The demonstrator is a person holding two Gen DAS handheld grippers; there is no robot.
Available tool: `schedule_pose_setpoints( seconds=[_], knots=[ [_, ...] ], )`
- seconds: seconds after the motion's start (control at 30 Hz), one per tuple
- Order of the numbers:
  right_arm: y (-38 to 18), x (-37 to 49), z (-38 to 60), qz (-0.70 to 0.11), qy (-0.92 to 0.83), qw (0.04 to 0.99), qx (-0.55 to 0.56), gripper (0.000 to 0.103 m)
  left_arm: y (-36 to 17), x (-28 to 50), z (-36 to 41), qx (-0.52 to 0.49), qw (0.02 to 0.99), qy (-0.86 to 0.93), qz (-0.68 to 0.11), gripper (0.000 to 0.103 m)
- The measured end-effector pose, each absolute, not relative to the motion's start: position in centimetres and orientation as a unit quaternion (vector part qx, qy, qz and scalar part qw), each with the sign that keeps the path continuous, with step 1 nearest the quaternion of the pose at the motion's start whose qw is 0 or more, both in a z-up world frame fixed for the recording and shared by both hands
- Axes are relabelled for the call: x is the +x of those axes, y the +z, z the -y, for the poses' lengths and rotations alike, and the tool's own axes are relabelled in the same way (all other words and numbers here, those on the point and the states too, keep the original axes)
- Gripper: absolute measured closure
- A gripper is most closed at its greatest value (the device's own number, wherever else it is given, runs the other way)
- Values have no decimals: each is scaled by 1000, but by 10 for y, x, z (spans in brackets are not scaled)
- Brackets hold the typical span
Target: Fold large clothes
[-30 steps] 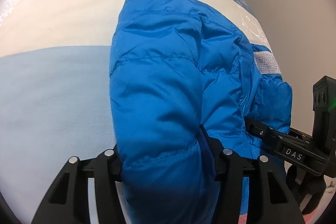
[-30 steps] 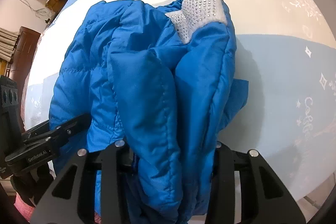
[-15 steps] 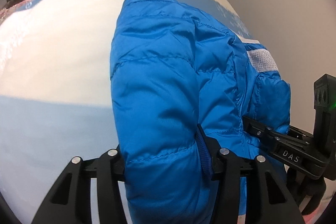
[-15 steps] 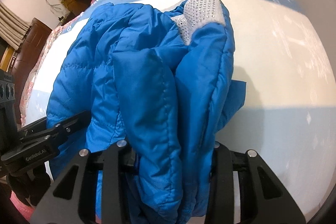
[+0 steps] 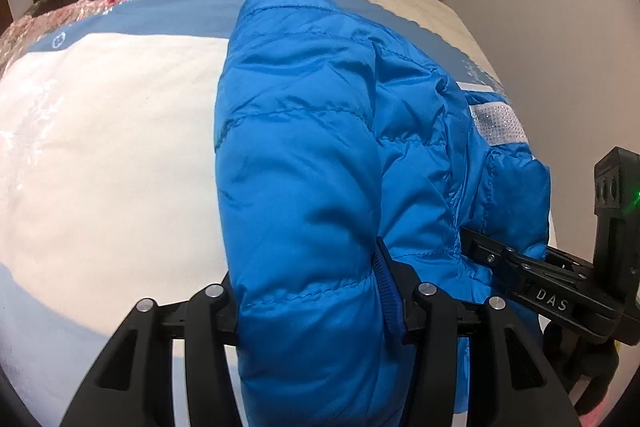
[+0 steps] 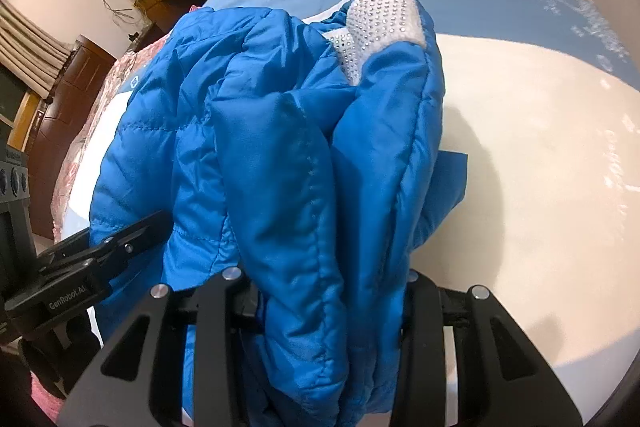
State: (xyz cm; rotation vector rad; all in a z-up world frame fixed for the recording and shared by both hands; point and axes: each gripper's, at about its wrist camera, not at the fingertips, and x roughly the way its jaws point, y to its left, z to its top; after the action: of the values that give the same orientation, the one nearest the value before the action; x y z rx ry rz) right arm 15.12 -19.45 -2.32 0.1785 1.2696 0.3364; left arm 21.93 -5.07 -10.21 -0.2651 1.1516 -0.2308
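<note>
- the jacket (image 5: 304,195), a blue quilted puffer, hangs bunched from both tongs above the bed (image 5: 104,155), its far part draped down toward the cream and blue cover.
- left tongs (image 5: 316,303): clenched on a thick roll of jacket at the near edge; padded fabric bulges out between the fingers.
- right tongs (image 6: 332,291): likewise clamped on a gathered fold of the jacket, just beside the left tongs, which show at the left edge of the right wrist view.
- a white studded patch (image 6: 380,27) sits at the far end of the bundle, toward the right side of the garment.
- handling, as a judgement: light for its bulk, soft and springy, with a slick shell. it will likely puff back open after each fold and may slide inside a loose grip.
- where to take hold: stitched seams and hems look the surest spots, since quilting lines give the fingers something to bite on. a pinch on smooth padded panels may slip.
- the two grips are close together, so the jacket sags in a lump. spreading the holds toward opposite corners would probably let it lie flat on the bed for a clean fold.
</note>
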Motion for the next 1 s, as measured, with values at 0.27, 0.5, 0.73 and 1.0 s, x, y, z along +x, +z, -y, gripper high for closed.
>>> schedule_pose_setpoints(
  seconds=[0.27, 0.5, 0.73, 1.0],
  knots=[
    [-54, 169, 196, -605, 160, 775, 90, 62, -138, 235, 43, -128, 814, -109, -556, 46],
    [-53, 171, 213, -608, 154, 771, 111, 52, -138, 234, 43, -136, 810, -111, -560, 43],
    [-29, 156, 232, -606, 129, 781, 78, 38, -119, 217, 44, -109, 817, -90, -559, 39],
    [-26, 133, 233, -608, 100, 786, 43, 39, -116, 198, 62, -56, 838, -27, -543, 38]
  ],
)
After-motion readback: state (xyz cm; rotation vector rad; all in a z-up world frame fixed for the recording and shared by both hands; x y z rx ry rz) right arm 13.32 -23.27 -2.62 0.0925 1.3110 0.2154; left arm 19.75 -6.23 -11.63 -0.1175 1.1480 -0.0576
